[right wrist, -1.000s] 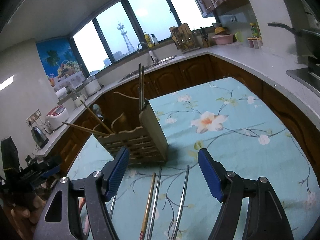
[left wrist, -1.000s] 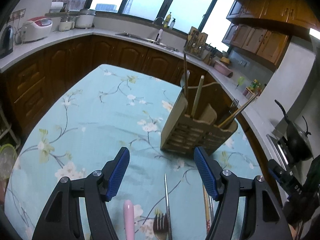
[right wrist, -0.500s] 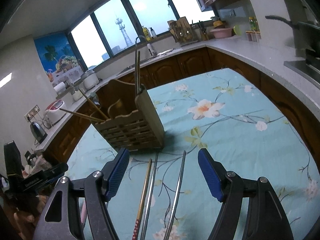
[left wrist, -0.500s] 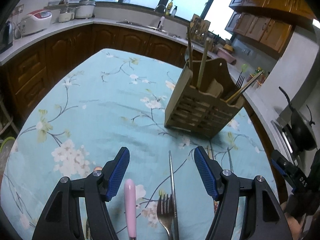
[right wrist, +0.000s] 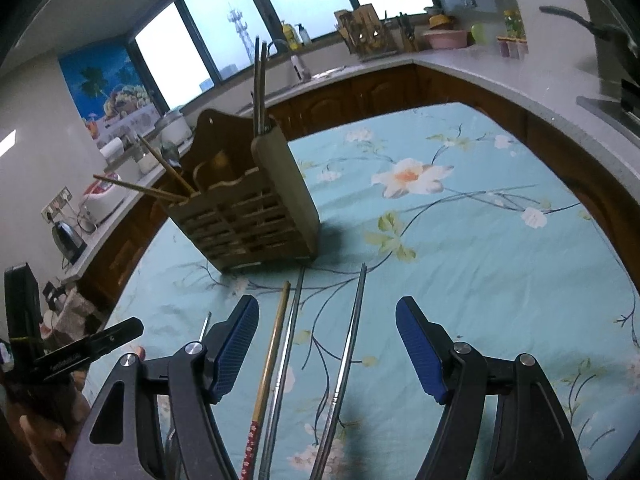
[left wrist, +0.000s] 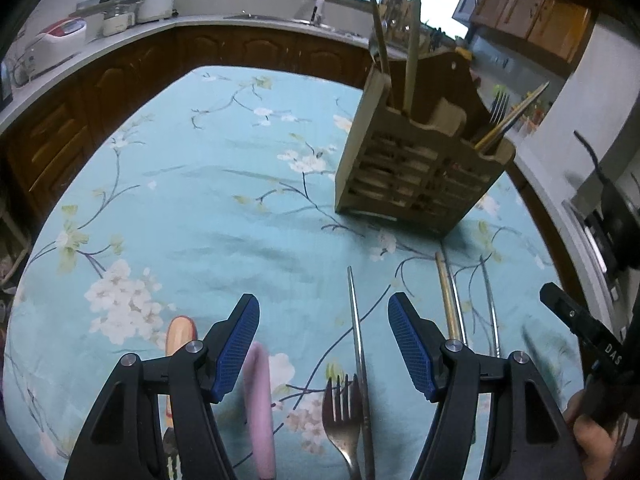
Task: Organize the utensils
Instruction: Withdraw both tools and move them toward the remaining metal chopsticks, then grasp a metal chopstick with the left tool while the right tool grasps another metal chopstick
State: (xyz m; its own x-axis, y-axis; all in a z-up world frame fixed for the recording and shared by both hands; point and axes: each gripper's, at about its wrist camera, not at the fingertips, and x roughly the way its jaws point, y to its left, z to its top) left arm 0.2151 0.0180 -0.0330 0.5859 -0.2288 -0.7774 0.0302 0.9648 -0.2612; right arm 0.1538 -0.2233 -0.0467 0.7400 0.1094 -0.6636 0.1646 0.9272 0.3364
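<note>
A wooden utensil holder (left wrist: 420,176) stands on the floral tablecloth and holds chopsticks, a fork and spoons; it also shows in the right wrist view (right wrist: 248,216). My left gripper (left wrist: 322,340) is open and empty above a metal fork (left wrist: 340,408), a metal chopstick (left wrist: 356,340) and a pink handle (left wrist: 258,396). An orange handle (left wrist: 178,340) lies to its left. My right gripper (right wrist: 326,344) is open and empty above a wooden chopstick (right wrist: 272,360) and two metal chopsticks (right wrist: 348,348).
The round table's teal cloth (left wrist: 192,208) runs to dark wooden cabinets and a curved counter (right wrist: 500,76) all round. Appliances (left wrist: 60,32) stand on the counter at the left. The other gripper shows at the right edge (left wrist: 580,328).
Both grippers have tilted down and drawn back towards the near utensils. More of the fork, the handles and the chopsticks shows now. Both grippers stay open.
</note>
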